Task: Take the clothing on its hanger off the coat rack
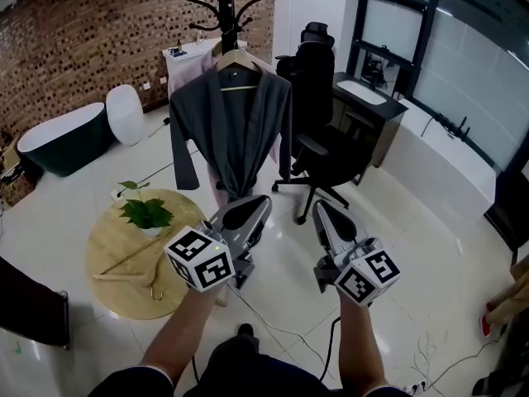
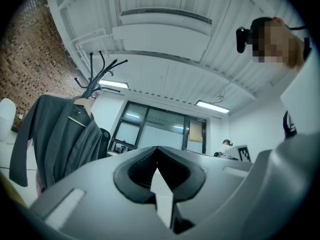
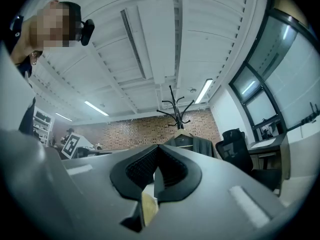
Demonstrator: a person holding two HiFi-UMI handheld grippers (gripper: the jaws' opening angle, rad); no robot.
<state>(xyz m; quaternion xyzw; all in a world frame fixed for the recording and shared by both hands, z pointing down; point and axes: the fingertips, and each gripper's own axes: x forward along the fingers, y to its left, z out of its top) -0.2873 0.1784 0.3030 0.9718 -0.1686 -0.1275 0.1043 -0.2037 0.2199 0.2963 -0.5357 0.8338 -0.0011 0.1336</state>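
I have both tools shut with nothing in them: the left gripper (image 1: 248, 208) and right gripper (image 1: 324, 210) are smooth grey tapered shells whose ribbed black pads meet at the tip, side by side and well apart from the rack. The clothing (image 1: 231, 135), a soft dark grey garment with long limp sleeves, hangs on a pale wooden hanger (image 1: 238, 59) hooked onto the black coat rack (image 1: 225, 2) with thin curved prongs, just beside a black padded office chair (image 1: 318, 98). Left of it, on the glossy white floor (image 1: 397, 222), a round wooden disc (image 1: 107, 246) carries a leafy green plant (image 1: 146, 213) and a bare second hanger (image 1: 132, 267).
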